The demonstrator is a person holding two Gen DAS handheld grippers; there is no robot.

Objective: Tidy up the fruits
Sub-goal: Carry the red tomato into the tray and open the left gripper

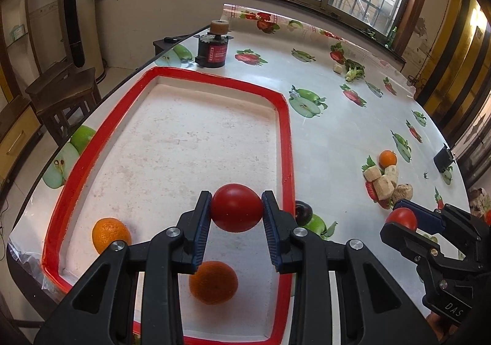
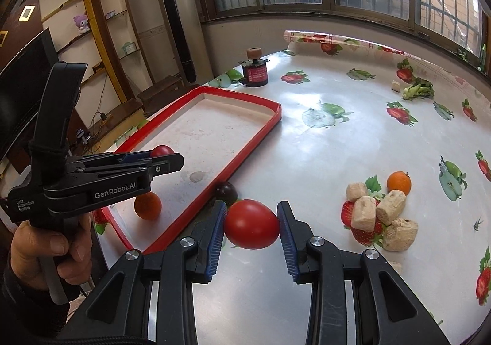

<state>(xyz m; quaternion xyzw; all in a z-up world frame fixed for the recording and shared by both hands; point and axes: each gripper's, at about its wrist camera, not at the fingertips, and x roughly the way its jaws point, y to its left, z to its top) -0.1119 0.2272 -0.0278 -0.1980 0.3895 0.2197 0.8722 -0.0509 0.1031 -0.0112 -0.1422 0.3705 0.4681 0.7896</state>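
mostly bare tray [image 1: 284, 142] floor ahead

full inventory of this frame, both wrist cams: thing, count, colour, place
tomatoes: 2, red, one in each gripper: left, right
oranges in tray: 2, orange, near end of tray: and
orange on table: 1, orange, beside the beige chunks
plum: 1, dark purple, on table against the tray's outer wall
beige chunks: about 5, tan, clustered on table; one more near the greens
greens: 1 bunch, green, far side of table
tray: 1, white with red rim
black-red cylinder: 1, past the tray's far end
table: 1, fruit-print cloth
left gripper: 1, black, over tray
right gripper: 1, black, over table
hand: 1, on left gripper's handle
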